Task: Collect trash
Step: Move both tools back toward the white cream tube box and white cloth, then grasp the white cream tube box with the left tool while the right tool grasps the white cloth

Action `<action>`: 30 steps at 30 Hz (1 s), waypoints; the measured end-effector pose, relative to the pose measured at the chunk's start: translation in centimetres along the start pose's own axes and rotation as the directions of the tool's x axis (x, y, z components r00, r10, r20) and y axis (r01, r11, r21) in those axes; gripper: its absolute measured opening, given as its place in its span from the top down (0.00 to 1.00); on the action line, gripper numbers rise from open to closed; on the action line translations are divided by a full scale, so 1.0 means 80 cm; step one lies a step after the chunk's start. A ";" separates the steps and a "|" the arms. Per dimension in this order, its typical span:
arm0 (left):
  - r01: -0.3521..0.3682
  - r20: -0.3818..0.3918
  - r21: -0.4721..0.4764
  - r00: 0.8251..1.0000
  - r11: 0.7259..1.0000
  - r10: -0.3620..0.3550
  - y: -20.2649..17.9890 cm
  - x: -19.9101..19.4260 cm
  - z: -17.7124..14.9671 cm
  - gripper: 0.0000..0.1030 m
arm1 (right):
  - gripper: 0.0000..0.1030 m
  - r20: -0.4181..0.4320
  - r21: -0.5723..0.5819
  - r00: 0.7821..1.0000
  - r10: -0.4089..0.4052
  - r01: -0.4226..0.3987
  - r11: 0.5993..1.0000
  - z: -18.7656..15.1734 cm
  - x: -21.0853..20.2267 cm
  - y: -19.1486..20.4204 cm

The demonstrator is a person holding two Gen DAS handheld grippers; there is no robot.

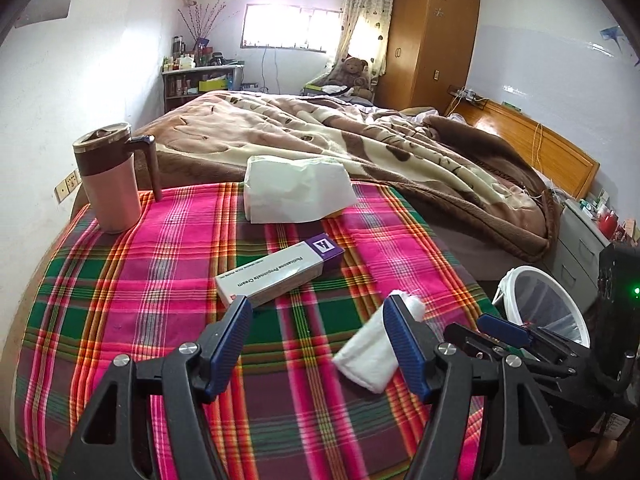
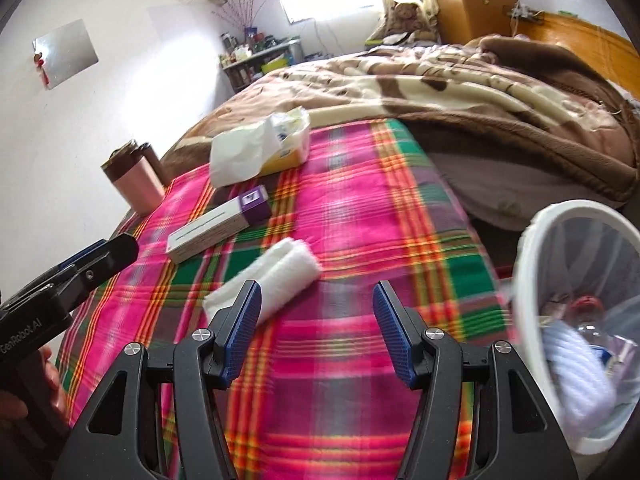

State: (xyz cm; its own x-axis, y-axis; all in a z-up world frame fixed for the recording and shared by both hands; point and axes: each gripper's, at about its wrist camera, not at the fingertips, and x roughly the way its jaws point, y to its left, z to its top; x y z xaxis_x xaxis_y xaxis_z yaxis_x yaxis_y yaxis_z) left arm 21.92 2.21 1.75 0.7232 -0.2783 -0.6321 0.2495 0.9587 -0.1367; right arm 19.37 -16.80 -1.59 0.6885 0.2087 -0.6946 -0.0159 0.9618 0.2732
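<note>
Lying near plaid cloth (image 2: 360, 200) edge: folded pad (image 2: 276, 276).

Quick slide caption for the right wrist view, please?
Open right hand-held gripper over plaid cloth, beside white folded pad; bin at right.

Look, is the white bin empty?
No, the white bin already holds things: the right wrist view shows a clear plastic bottle and a pale bundle inside it.
</note>
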 end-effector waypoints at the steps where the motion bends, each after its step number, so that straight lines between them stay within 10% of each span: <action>1: 0.001 -0.001 0.000 1.000 1.000 -0.001 0.004 0.003 0.001 0.32 | 0.37 -0.007 -0.001 1.000 0.011 -0.011 1.000 0.000 0.004 0.004; 20: 0.046 -0.091 0.066 0.995 0.997 -0.040 0.043 0.077 0.032 0.28 | 0.33 -0.129 -0.010 0.991 -0.019 0.017 1.000 0.005 0.069 0.037; 30: 0.053 -0.153 0.097 0.988 0.994 -0.038 0.047 0.119 0.037 0.28 | 0.74 -0.125 0.037 0.992 0.009 -0.004 0.999 0.005 0.058 0.018</action>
State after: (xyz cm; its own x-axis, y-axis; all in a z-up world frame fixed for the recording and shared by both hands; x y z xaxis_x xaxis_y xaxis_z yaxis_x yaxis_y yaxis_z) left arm 31.66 3.01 -2.52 0.6064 -0.3019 -0.7356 0.3486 0.9324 -0.0953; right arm 22.80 -14.52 -4.17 0.5927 0.2375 -0.7696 0.0082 0.9537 0.3006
